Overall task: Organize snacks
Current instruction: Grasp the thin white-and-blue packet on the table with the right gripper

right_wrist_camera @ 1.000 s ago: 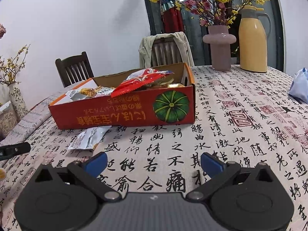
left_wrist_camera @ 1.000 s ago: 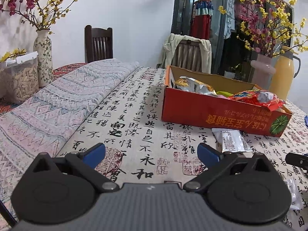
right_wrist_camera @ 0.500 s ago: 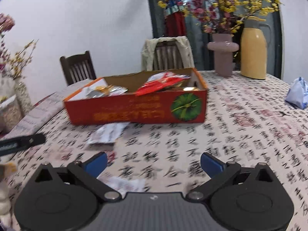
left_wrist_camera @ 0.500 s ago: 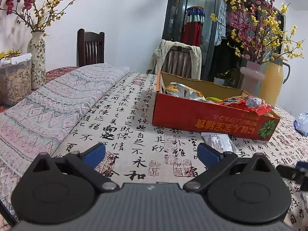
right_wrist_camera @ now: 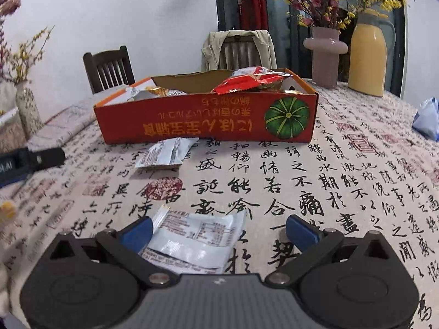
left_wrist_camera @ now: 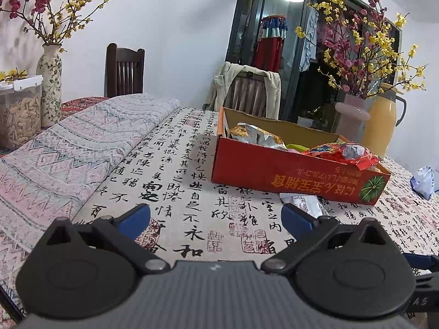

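A red cardboard box (right_wrist_camera: 208,120) with a green pumpkin print holds several snack packs, a red one (right_wrist_camera: 247,81) on top; it also shows in the left wrist view (left_wrist_camera: 288,174). A white snack packet (right_wrist_camera: 167,152) lies on the cloth just in front of the box and shows in the left wrist view (left_wrist_camera: 301,203). Another white packet (right_wrist_camera: 194,238) lies flat between my right gripper's (right_wrist_camera: 219,231) open fingers. My left gripper (left_wrist_camera: 215,219) is open and empty over bare cloth, left of the box.
A pink vase (right_wrist_camera: 325,54) and a yellow thermos (right_wrist_camera: 369,54) stand behind the box. A blue-white bag (right_wrist_camera: 428,118) lies at far right. A jar of seeds (left_wrist_camera: 19,112) and a flowered vase (left_wrist_camera: 50,85) stand far left. Two chairs are behind the table.
My right gripper pulled back and lowered, bringing a second white packet between its fingers. My left gripper drew back and turned a little left. Both stayed open.
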`<action>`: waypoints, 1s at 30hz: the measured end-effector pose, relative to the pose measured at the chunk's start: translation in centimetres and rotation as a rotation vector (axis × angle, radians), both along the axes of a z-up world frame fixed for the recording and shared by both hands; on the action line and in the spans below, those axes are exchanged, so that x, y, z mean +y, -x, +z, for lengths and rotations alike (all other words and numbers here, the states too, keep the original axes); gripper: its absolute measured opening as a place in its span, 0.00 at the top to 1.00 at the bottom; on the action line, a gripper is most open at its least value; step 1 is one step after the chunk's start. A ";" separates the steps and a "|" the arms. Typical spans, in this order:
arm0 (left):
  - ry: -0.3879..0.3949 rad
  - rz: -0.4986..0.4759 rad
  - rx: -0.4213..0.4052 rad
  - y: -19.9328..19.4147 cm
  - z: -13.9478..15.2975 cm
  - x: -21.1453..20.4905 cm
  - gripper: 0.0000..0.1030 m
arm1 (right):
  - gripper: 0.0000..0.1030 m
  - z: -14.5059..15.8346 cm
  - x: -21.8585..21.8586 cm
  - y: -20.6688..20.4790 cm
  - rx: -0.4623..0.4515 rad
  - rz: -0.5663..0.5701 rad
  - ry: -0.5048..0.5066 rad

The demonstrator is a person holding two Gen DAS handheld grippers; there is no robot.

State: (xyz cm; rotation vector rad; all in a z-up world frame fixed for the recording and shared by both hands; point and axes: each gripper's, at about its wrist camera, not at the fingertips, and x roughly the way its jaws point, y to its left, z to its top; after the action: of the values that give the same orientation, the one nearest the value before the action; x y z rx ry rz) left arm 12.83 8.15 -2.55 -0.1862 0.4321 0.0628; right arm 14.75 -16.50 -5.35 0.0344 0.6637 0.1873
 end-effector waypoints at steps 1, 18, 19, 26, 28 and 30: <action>0.001 0.000 -0.001 0.0 0.0 0.0 0.00 | 0.00 -0.1 0.2 0.1 -0.007 -0.002 0.011; 0.004 -0.006 0.014 -0.1 0.0 0.0 0.00 | 0.28 -0.1 0.4 1.2 -0.064 0.026 0.031; 0.003 -0.007 0.014 -0.1 0.0 0.0 0.00 | 0.43 0.0 0.4 1.3 -0.068 0.036 0.026; 0.001 -0.007 0.017 -0.2 0.0 -0.1 0.00 | 0.79 0.5 -0.2 1.3 -0.098 0.071 -0.007; 0.002 -0.007 0.019 -0.2 0.0 -0.1 0.00 | 0.86 0.6 -0.4 1.3 -0.110 0.078 -0.015; 0.001 -0.006 0.019 -0.2 0.0 -0.1 0.00 | 0.86 0.8 -0.6 1.3 -0.122 0.076 -0.020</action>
State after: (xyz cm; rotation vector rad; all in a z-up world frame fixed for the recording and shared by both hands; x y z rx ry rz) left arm 13.06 8.07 -2.58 -0.1850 0.4514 0.0584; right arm 13.50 -17.05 -4.60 0.0163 0.5416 0.2673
